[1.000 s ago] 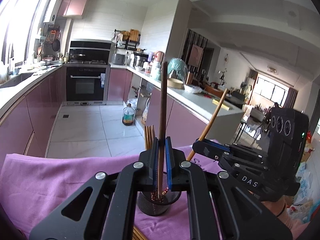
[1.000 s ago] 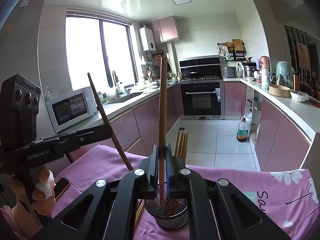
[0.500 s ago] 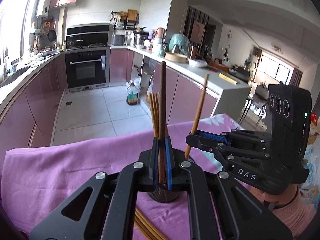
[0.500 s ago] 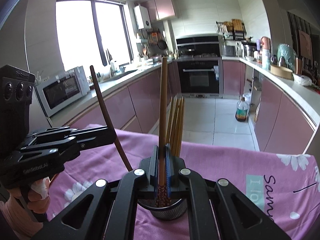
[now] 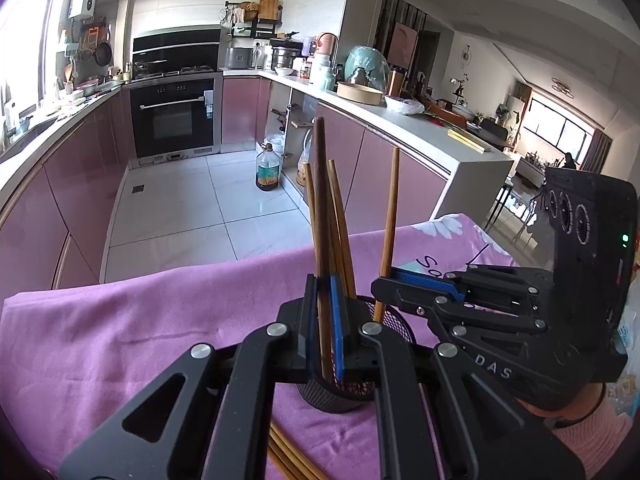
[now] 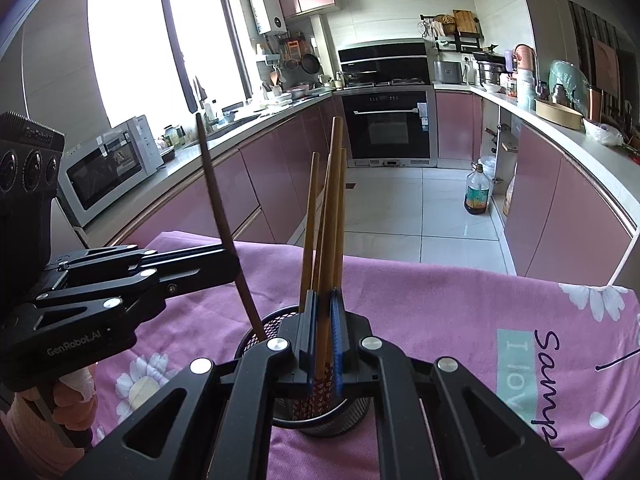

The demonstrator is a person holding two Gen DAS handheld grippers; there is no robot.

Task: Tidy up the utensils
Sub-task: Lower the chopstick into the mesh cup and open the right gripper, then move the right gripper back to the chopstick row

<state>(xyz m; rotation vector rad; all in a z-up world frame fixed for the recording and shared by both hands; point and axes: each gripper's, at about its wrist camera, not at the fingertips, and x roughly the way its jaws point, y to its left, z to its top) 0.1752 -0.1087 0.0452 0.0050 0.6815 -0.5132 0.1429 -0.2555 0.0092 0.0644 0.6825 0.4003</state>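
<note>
A black mesh cup point(image 5: 340, 394) stands on the purple cloth, also in the right wrist view point(image 6: 320, 420), with several chopsticks upright in it. My left gripper point(image 5: 323, 292) is shut on a dark brown chopstick point(image 5: 320, 200), its lower end inside the cup. My right gripper point(image 6: 324, 304) is shut on a light brown chopstick point(image 6: 333, 208), its patterned tip down in the cup. The right gripper point(image 5: 384, 286) shows in the left view with its chopstick point(image 5: 389, 224); the left gripper point(image 6: 234, 262) shows in the right view with its chopstick point(image 6: 218, 216).
Several loose chopsticks point(image 5: 288, 460) lie on the cloth point(image 5: 120, 328) below the cup. The table edge is just beyond, with tiled floor, pink cabinets and an oil bottle point(image 6: 477, 194) past it. A microwave point(image 6: 108, 168) stands on the left counter.
Both grippers have come down with their chopsticks, whose lower ends now sit deeper in the mesh cup. The views have tilted down toward the table.
</note>
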